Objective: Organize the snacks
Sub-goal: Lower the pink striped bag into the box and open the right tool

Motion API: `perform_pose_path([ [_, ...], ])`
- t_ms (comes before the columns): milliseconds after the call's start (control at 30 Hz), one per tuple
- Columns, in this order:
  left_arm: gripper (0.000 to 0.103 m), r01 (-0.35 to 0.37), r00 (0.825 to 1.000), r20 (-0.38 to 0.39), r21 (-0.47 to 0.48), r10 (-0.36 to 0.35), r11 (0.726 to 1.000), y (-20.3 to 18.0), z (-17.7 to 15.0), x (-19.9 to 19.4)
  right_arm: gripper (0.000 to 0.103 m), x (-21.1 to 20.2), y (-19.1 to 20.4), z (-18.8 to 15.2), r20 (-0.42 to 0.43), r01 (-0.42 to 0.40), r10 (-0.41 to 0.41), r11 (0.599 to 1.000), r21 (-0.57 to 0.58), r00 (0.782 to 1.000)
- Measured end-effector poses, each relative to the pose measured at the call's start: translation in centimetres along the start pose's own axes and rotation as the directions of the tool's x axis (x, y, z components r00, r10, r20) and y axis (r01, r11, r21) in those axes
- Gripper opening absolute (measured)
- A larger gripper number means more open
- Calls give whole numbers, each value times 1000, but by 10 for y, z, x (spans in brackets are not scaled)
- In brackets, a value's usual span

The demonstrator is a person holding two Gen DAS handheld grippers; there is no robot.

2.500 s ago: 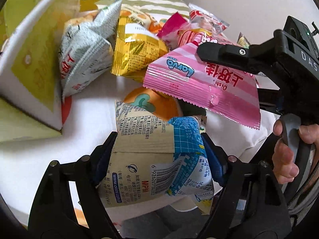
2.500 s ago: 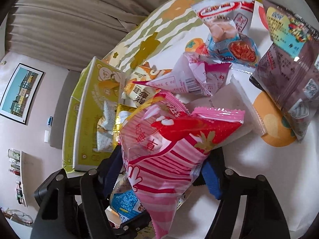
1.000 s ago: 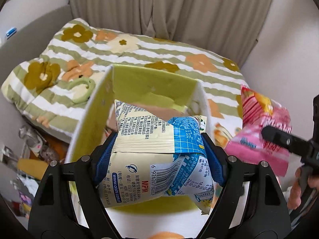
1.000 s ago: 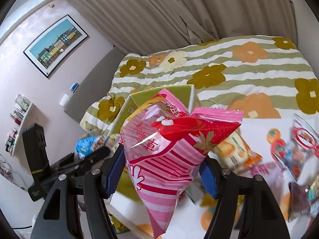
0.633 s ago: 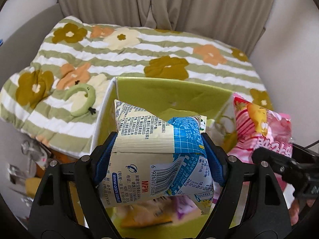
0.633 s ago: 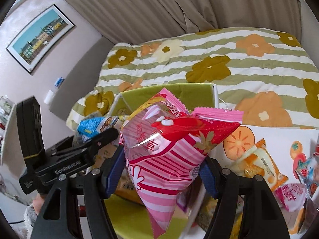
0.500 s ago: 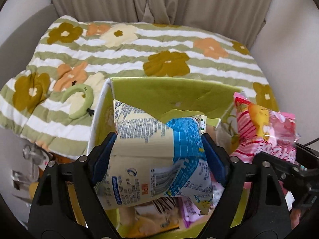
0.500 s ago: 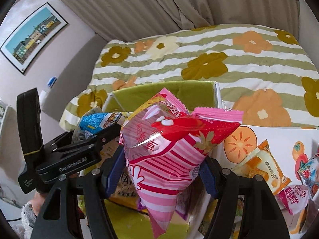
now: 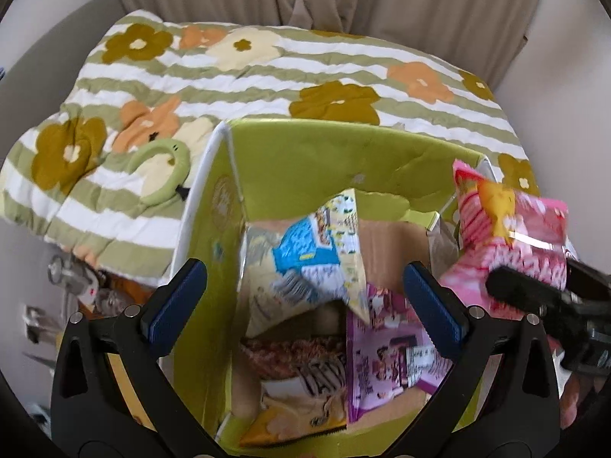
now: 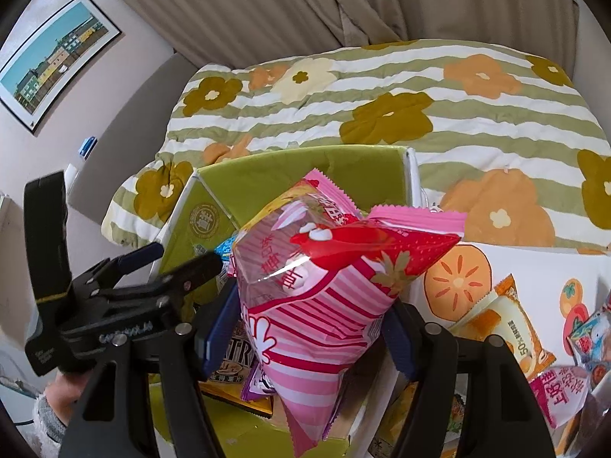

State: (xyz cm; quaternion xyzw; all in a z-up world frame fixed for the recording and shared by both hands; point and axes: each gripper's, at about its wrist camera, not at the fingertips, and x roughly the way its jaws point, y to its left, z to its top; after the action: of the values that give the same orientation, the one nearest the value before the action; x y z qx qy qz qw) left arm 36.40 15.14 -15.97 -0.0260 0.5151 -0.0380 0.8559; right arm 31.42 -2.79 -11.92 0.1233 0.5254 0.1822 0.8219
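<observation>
Left wrist view: the left claw [image 9: 305,290] is spread wide above the open green box [image 9: 343,160], nothing between its blue pads [image 9: 179,297]. A blue-and-cream snack bag [image 9: 305,263], blurred, sits tilted inside the box near its far wall, above a purple packet [image 9: 389,347] and a brown-striped packet [image 9: 305,362] on the box floor. Right wrist view: the right claw [image 10: 309,328] grips a pink striped snack bag [image 10: 324,290] at the box's right edge. More packets [image 10: 508,324] lie on the white surface [image 10: 542,267] to the right, beside the flowered bed [image 10: 382,87].
</observation>
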Motion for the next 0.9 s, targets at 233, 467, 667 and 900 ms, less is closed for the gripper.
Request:
perform_pose_path([
  [233, 102, -22, 1000, 6, -35, 22, 999, 4, -14, -10, 66, 5, 1, 13, -14, 12, -12, 998, -64, 1000],
  [467, 102, -43, 999, -8, -16, 43, 999, -3, -23, -9, 67, 16, -3, 22, -30, 48, -50, 996, -79, 998],
  [667, 101, -41, 999, -27, -3, 41, 999, -10, -35, -7, 100, 21, -8, 24, -9, 37, -37, 996, -76, 999],
  [900, 101, -32, 999, -39, -1, 32, 999, -11, -45, -9, 102, 11, -3, 14, 51, 41, -36, 994, -105, 998],
])
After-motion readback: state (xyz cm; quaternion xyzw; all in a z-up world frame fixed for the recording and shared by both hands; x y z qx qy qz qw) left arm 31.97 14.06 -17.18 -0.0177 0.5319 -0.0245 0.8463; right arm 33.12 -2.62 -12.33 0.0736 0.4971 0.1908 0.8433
